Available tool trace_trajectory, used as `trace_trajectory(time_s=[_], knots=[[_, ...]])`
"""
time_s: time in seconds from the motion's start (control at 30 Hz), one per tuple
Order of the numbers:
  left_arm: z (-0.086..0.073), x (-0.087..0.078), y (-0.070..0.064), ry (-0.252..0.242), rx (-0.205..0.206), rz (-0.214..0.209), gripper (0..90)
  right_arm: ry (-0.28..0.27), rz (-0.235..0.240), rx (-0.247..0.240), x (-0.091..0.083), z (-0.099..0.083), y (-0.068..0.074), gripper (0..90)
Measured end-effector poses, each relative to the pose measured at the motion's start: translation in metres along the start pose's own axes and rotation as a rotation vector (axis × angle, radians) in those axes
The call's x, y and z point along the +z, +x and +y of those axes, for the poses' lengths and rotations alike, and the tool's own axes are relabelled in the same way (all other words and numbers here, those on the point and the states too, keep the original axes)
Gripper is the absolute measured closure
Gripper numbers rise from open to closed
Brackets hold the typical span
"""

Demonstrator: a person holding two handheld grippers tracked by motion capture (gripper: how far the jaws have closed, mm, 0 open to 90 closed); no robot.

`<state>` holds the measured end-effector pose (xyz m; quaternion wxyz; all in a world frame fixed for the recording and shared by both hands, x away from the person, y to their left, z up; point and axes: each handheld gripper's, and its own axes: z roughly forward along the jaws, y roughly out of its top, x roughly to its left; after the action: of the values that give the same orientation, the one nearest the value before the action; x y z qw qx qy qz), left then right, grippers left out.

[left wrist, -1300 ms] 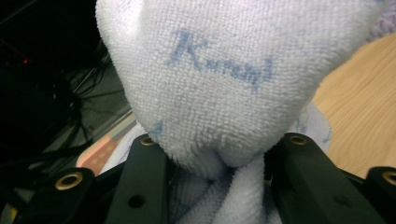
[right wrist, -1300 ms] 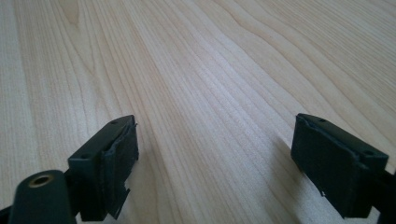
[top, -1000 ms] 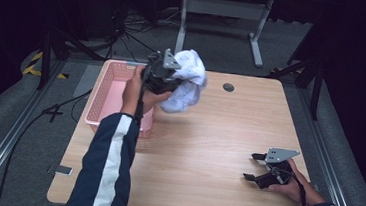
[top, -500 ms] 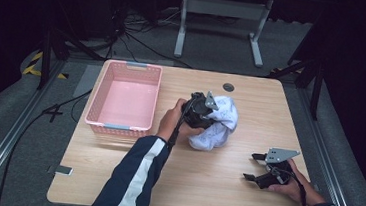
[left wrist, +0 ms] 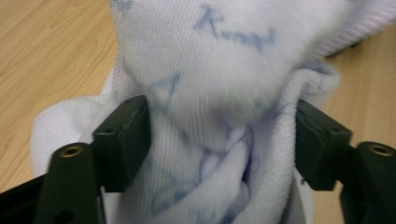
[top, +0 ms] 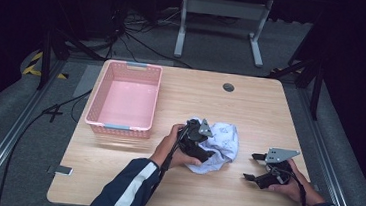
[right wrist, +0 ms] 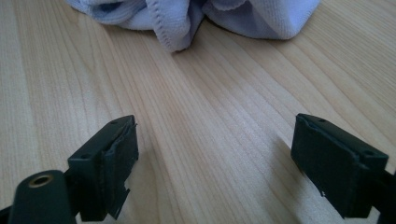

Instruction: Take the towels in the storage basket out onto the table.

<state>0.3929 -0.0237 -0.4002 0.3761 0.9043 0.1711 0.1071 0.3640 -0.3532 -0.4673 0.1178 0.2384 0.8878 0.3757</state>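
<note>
High view, read left to right: a pink basket (top: pixel 123 100) stood on the left part of the wooden table (top: pixel 260 110), with no cloth seen inside it. To its right, near the table's middle and toward the front edge, the left gripper (top: pixel 202 146) sat against a crumpled white towel (top: pixel 222 142) with faint blue printing; the person's left hand (top: pixel 177 145) held that gripper, a dark sleeve with a white stripe coming in from the bottom. The towel lay bunched on the tabletop, well apart from the basket. Left gripper view: the jaws stood wide apart, one on either side of a thick fold of the towel (left wrist: pixel 210 116), the cloth filling the gap between them; the left gripper (left wrist: pixel 217 140) was spread around the fabric without pinching it tight. Farther right in the high view, the right gripper (top: pixel 253 167) rested low near the front right of the table, near the towel but not touching it. Right gripper view: the right gripper (right wrist: pixel 215 168) had its jaws wide and empty above bare wood, with the towel's edge (right wrist: pixel 187 18) lying ahead of them.
</note>
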Motion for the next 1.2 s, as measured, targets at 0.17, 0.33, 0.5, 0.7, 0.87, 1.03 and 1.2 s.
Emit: trace_trajectory(time_s=[0.17,0.33,0.5,0.7,0.87,1.03,1.2], knots=[[-0.019,-0.038,-0.012,-0.043,-0.007,0.048,19.5,0.035,-0.03,0.033,-0.002,0.005,-0.004,25.2],[-0.051,-0.045,-0.027,-0.022,-0.001,0.077,21.5,-0.048,-0.093,0.043,-0.007,0.023,-0.005,27.7],[-0.068,-0.019,-0.028,0.032,-0.009,0.052,36.2,-0.075,-0.109,-0.011,0.011,0.047,-0.007,28.1],[-0.071,-0.002,-0.02,0.038,-0.019,0.08,52.3,-0.113,-0.125,-0.098,0.032,0.067,-0.01,46.2],[-0.071,-0.013,-0.014,0.038,0.005,0.113,76.9,-0.081,-0.099,-0.143,0.04,0.074,-0.008,79.1],[-0.073,-0.043,-0.008,-0.046,-0.029,0.136,78.5,-0.149,-0.146,-0.079,0.011,0.074,-0.018,81.4],[-0.071,-0.075,0.003,-0.144,-0.073,0.199,78.6,-0.18,-0.255,0.003,-0.024,0.062,-0.036,81.4]])
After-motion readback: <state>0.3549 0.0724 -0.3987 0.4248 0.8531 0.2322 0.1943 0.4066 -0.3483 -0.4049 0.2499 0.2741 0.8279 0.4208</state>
